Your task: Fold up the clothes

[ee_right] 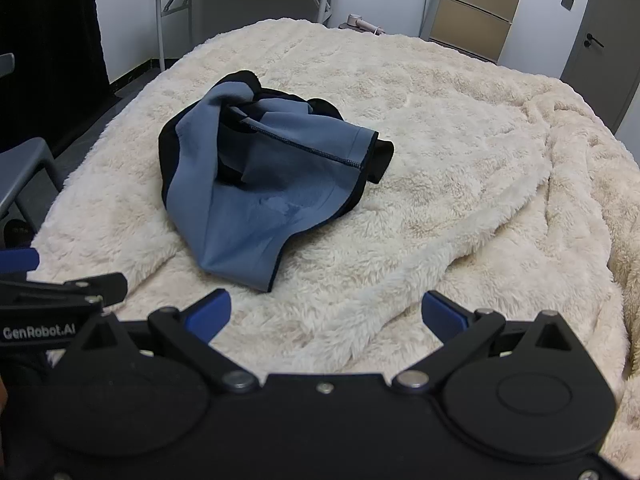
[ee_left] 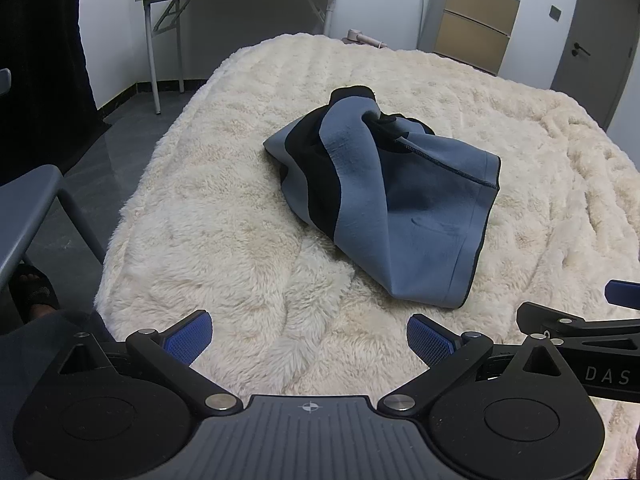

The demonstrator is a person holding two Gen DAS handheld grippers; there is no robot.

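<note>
Left gripper (ee_left: 309, 338) and right gripper (ee_right: 327, 316) both spread wide, empty, near crumpled blue-black garment (ee_left: 384, 196) on cream fleece blanket (ee_left: 224, 208).

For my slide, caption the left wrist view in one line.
Open left gripper poised over a cream fleece blanket, facing a crumpled blue-and-black garment not yet folded.

Bare blanket (ee_left: 248, 216) lies open between both spread-jawed grippers and the crumpled garment (ee_left: 384, 200), the only obstacle on the bed. Left gripper (ee_left: 309, 338) and right gripper (ee_right: 326, 316) hover side by side, near each other. A grey chair (ee_left: 36, 204) crowds the left edge; blanket folds (ee_right: 592, 184) rise at right.
</note>
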